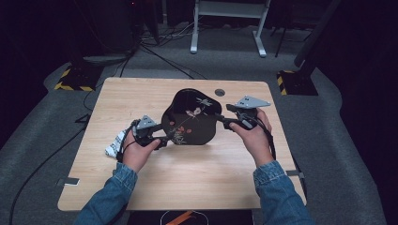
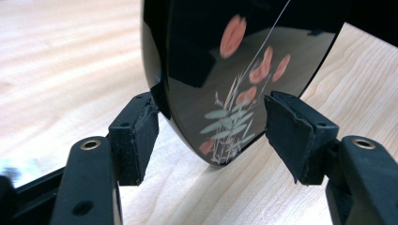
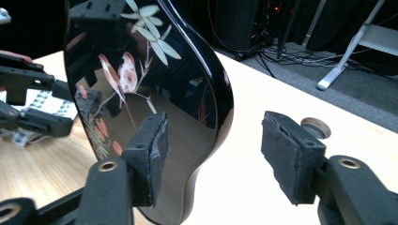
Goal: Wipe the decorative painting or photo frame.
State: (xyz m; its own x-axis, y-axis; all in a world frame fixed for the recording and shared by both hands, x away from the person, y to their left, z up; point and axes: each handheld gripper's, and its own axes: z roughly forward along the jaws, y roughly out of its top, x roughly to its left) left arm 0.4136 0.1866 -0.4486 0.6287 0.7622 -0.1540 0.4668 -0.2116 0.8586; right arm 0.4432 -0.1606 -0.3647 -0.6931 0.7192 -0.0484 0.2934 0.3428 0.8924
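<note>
Black lacquer tray (image 1: 190,119) down mid-table, nearer far edge. L gripper (image 1: 162,140) and R gripper (image 1: 224,121) both spread, rim between jaws, unpinched. Placement looks done; withdrawal left.

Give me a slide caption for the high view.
Two hand-held claws, left and right, open at opposite edges of a black lacquer tray on the wooden table.

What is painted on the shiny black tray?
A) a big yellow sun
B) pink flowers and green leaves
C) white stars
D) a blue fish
B: the black tray shows pink-orange blossoms on thin stems with pale green leaves, seen up close in the left gripper view and also in the right gripper view.
</note>
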